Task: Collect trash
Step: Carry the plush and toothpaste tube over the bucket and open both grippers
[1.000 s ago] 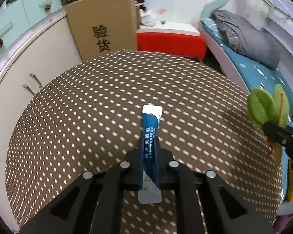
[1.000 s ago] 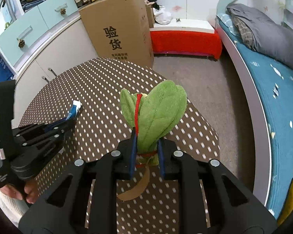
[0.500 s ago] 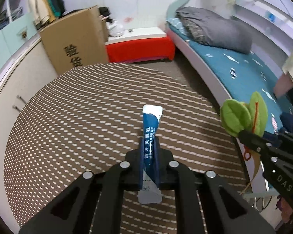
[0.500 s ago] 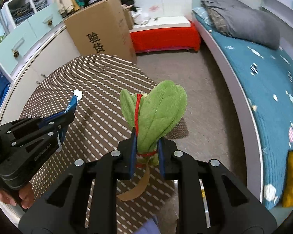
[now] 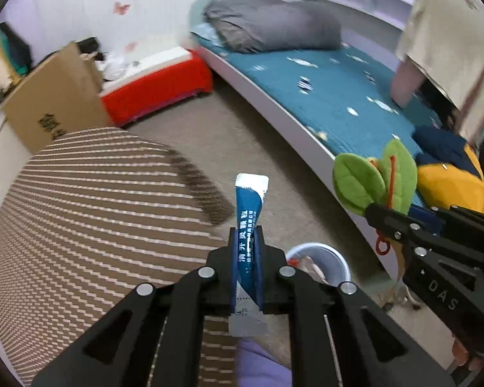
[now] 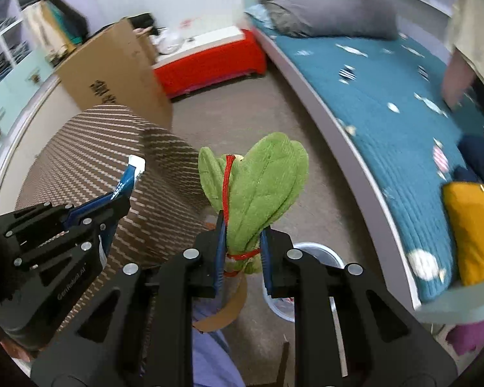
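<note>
Blue foil gleams between the pressed-together fingers of the left gripper point(image 5: 246, 242), which pinches a slim blue sachet point(image 5: 249, 213) upright, its silver sealed tip pointing forward past the edge of a round table covered in a brown dotted cloth point(image 5: 90, 213). To its right, the right gripper point(image 6: 242, 245) clamps the red-tied stem of a green plush leaf bundle point(image 6: 258, 187), a red cord running up the leaves and a brown paper tag point(image 6: 226, 312) hanging beneath. Both loads are held off the table, over grey carpet. Below and between the two tools stands a white wastebasket point(image 5: 338, 258) on the floor, with some scraps visible inside. Behind them are a cardboard box point(image 5: 55, 96), a red bench point(image 5: 158, 87) and a bed with a teal quilt point(image 5: 332, 93) and grey pillow point(image 5: 274, 25).
</note>
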Available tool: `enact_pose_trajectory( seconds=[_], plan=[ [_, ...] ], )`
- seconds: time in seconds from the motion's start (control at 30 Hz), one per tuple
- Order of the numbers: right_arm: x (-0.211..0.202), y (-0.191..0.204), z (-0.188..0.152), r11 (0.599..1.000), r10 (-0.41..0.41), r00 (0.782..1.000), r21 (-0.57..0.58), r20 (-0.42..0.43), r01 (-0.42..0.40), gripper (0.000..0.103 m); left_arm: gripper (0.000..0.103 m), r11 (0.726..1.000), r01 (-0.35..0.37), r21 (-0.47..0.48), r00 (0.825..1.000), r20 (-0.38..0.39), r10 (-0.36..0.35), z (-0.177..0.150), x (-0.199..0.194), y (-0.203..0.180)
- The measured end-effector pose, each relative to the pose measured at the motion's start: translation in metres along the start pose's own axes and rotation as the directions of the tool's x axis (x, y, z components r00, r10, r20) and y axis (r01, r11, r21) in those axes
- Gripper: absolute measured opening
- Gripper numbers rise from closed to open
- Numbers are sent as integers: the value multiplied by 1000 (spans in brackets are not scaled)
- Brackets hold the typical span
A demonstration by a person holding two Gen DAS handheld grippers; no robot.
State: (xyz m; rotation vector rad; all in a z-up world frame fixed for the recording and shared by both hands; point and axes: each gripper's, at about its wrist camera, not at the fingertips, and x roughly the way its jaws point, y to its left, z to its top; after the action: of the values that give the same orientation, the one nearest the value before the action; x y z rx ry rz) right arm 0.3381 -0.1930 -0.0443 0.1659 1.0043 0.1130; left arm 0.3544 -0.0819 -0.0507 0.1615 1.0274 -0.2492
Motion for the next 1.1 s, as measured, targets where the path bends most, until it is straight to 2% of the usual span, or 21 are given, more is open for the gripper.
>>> enact_pose_trajectory(
  seconds=[0.27,0.4,0.43,0.5,0.7,0.8,0.9,0.93,1.0,1.1],
  plan=[
    [3,-78,-48,986,-86,995,135,-60,93,19,9,987,91,129,990,-123,-75,-25,43,-90],
    [9,-113,-77,971,-123,986,194,-114,144,19,12,979,114,171,982,-167,-86,-33,66,-116],
    [10,-119,-81,968,-126,985,202,-122,149,19,17,974,126,188,980,-178,-93,-34,75,-125],
    [14,-132,-93,959,-136,980,230,-148,168,19,57,970,108,216,979,-194,-66,-38,88,-135],
    [30,-147,-114,948,-132,971,260,-201,183,19,59,974,76,215,971,-240,-23,-51,113,-134],
    [40,-141,-114,953,-106,973,258,-206,159,22,59,980,50,193,970,-244,-2,-55,113,-115],
    [47,-132,-107,957,-121,976,241,-182,164,66,62,986,26,163,970,-244,15,-57,109,-95],
    [45,-128,-104,958,-130,980,235,-151,164,66,63,988,18,156,971,-240,20,-58,107,-88],
    [44,-123,-101,962,-152,978,206,-143,180,66,63,990,3,142,973,-229,30,-59,100,-79],
    [37,-116,-102,968,-128,983,199,-132,153,66,67,993,2,122,978,-206,23,-61,88,-70]
  ],
)
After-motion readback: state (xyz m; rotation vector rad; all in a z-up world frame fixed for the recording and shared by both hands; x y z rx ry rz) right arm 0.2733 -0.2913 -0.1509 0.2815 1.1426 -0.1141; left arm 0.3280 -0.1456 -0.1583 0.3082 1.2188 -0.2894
